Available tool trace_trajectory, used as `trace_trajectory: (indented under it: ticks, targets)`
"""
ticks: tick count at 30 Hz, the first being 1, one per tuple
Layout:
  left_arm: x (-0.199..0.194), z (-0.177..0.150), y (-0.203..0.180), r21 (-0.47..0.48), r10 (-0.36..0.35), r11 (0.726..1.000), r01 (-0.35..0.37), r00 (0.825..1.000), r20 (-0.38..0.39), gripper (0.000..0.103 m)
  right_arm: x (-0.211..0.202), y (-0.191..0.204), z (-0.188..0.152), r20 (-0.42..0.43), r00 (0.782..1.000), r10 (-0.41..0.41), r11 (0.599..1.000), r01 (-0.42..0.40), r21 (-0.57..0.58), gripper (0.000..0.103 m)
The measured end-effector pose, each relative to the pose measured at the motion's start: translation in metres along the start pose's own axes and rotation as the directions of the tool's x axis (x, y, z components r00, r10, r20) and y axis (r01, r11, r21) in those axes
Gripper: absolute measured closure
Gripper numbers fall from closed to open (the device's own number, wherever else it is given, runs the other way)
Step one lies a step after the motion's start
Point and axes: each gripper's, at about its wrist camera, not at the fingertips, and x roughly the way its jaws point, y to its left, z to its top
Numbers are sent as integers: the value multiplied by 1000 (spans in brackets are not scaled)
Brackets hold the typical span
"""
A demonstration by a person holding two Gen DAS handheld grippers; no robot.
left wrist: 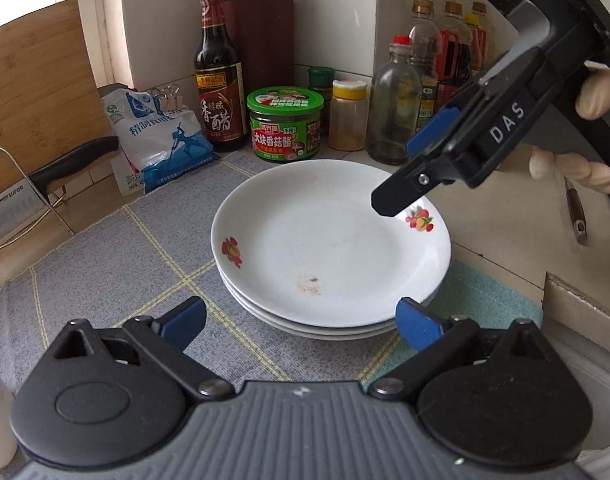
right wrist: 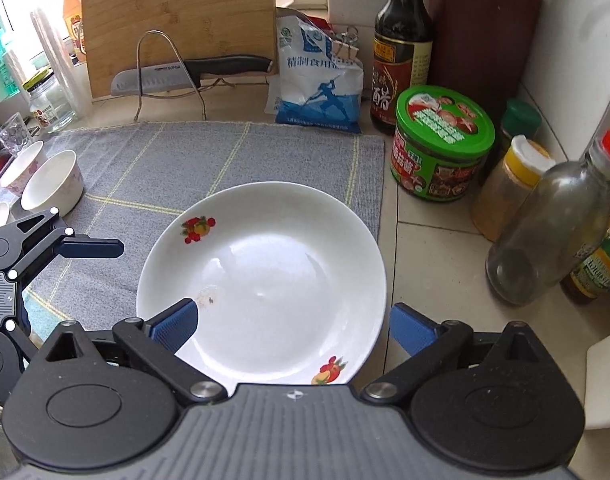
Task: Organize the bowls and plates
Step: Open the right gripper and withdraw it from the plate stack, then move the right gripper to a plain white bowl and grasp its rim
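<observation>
A stack of white plates (left wrist: 329,244) with fruit prints sits on the grey checked mat (left wrist: 125,264); it also shows in the right wrist view (right wrist: 265,272). My left gripper (left wrist: 301,320) is open and empty, just short of the stack's near edge. My right gripper (right wrist: 293,326) is open and empty, held above the stack's right rim; it shows from the side in the left wrist view (left wrist: 409,176). White bowls (right wrist: 53,182) stand at the mat's left edge. The left gripper shows at the left of the right wrist view (right wrist: 93,248).
Behind the mat stand a salt bag (left wrist: 165,140), a vinegar bottle (left wrist: 219,76), a green-lidded jar (left wrist: 285,124), spice jars and bottles (left wrist: 397,100). A knife (right wrist: 185,72) rests on a wire rack before a wooden cutting board (right wrist: 177,16). Glass jars (right wrist: 49,100) stand far left.
</observation>
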Motion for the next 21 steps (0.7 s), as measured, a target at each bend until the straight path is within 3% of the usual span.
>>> trace_trajectory:
  ticks: [10, 21]
  targets:
    - [-42, -1, 11, -101, 125, 988, -115, 988, 95, 1, -11, 37, 4, 125, 992, -15, 997, 25, -79, 0]
    - [-76, -12, 5, -201, 310, 937, -285, 945, 105, 1, -13, 59, 5, 232, 970, 71, 993, -48, -106, 0]
